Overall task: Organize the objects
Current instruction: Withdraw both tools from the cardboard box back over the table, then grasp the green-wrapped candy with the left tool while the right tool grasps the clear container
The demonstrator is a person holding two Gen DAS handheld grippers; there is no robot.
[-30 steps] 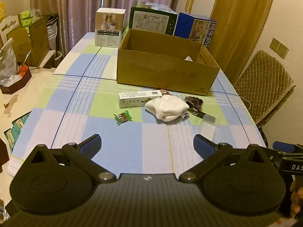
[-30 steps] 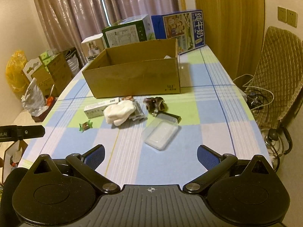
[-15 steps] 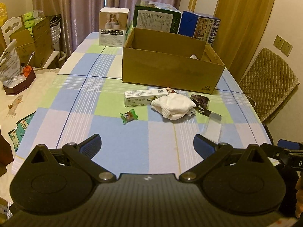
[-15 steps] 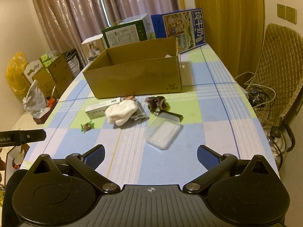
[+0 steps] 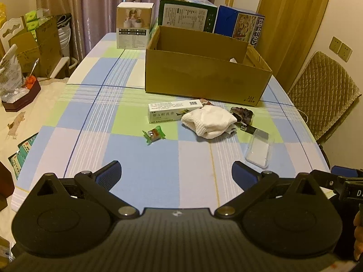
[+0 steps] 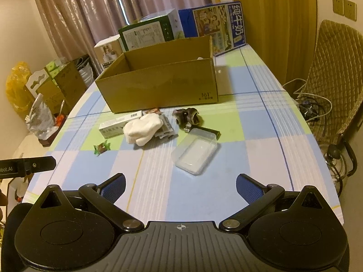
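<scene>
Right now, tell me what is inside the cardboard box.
The cardboard box is open on top. Only a small white edge shows above its near wall at the right end. The floor and anything lying low are hidden by that wall.

home dining room | checked tablecloth (image 5: 140, 176) | curtains (image 6: 90, 11) | padded chair (image 6: 335, 72)

One open cardboard box (image 5: 204, 77) is sitting on the checked tablecloth (image 5: 140, 172), with three printed cartons (image 5: 186, 14) standing behind it. Lying before it are one white sock (image 5: 209, 120), one ointment carton (image 5: 168, 111), one green-wrapped candy (image 5: 153, 134) and one clear plastic container (image 6: 195, 154).
</scene>
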